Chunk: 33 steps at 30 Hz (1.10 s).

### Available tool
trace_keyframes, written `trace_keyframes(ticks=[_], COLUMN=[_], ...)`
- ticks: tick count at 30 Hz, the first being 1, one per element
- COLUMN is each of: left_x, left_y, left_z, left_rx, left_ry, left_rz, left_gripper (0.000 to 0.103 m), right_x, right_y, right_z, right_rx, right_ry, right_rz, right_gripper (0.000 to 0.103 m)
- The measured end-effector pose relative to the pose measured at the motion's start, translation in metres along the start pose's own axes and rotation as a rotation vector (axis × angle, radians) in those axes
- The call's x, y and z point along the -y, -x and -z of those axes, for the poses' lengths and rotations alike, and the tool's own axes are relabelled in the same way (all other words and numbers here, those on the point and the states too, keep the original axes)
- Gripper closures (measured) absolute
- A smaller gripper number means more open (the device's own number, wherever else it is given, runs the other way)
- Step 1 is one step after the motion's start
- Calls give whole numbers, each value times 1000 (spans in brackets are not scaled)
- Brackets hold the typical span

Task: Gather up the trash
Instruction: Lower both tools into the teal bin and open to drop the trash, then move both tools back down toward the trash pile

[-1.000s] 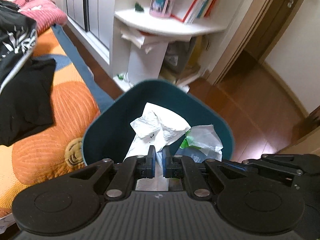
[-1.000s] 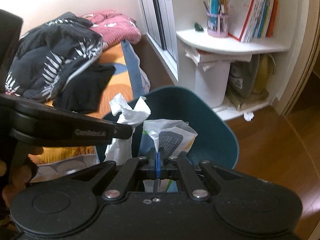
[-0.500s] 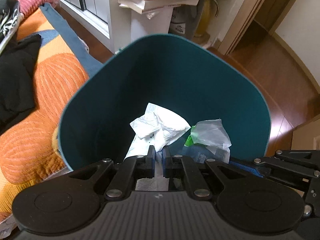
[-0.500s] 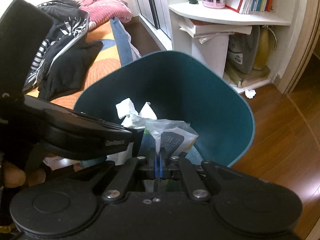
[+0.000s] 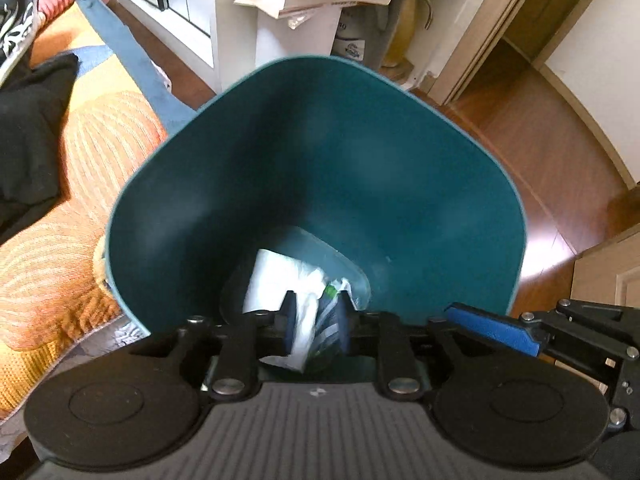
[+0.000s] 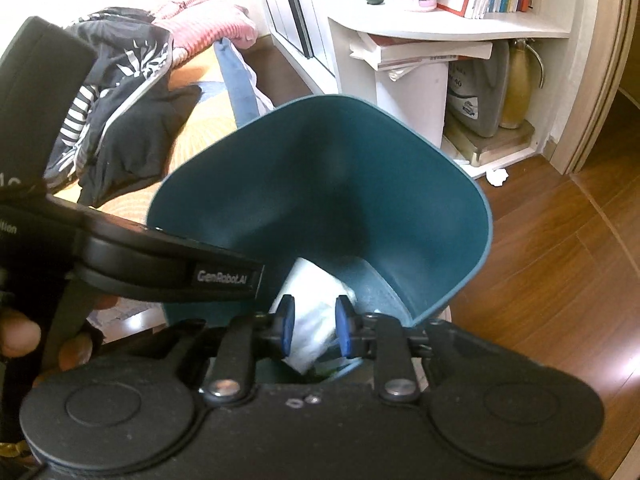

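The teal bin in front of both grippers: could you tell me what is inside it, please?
At the bottom of the teal bin lie crumpled white paper and a clear plastic wrapper with green print. Anything beneath them, and the near part of the floor, is covered by the open grippers.

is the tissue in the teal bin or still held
In the bin. The white tissue lies on the floor of the teal bin, and the left gripper and right gripper are open.

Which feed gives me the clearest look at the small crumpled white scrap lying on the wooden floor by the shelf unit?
The right wrist view. The small crumpled white scrap lies in plain sight on the wooden floor at the foot of the white shelf unit, beyond the teal plastic bin. In the left wrist view it does not show.
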<state>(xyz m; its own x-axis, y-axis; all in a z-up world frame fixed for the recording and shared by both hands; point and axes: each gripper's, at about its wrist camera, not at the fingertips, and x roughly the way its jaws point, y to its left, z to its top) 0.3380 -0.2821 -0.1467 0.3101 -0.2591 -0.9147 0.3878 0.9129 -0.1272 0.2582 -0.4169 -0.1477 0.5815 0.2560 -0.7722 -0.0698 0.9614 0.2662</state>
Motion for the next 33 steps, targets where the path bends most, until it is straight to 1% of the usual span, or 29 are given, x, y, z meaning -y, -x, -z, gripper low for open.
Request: trace_keyframes(ticks=[1,3,5,9,13,21,24,27,33], left_x=[0,0,-1,-6,-10,-30,-44,-59,-86], left_y=[4,16,27,52,77,133,153,170,196], left_z=[1,5,9,18,30,58,76,96,132], left_rx=[9,34,55,86,118,191,211,225,233], left_ry=[-1,-4,-1,21,20,45,57,92,137], left_rz=[0,-3,0,11,0,-16,-31,-45,-70], left_gripper=[69,56,54,53,53,53,53,53,53], right_x=[-1,-2,-5,-15,-28,-63,-80,-98,-140], right_y=[4,11,19,37,54,82,91,99,108], right_z=[0,0,0,1,2,7,10,14,22], right_rx=[6,18,29,54,77,101,108,115,121], right_ry=[-1,-2,0,17,33,86,117,159,243], right_rz=[-1,-6,-12,-24,-37,-77,-101,-125,-180], right_gripper=[78,77,76,76,73,72,72,72,71])
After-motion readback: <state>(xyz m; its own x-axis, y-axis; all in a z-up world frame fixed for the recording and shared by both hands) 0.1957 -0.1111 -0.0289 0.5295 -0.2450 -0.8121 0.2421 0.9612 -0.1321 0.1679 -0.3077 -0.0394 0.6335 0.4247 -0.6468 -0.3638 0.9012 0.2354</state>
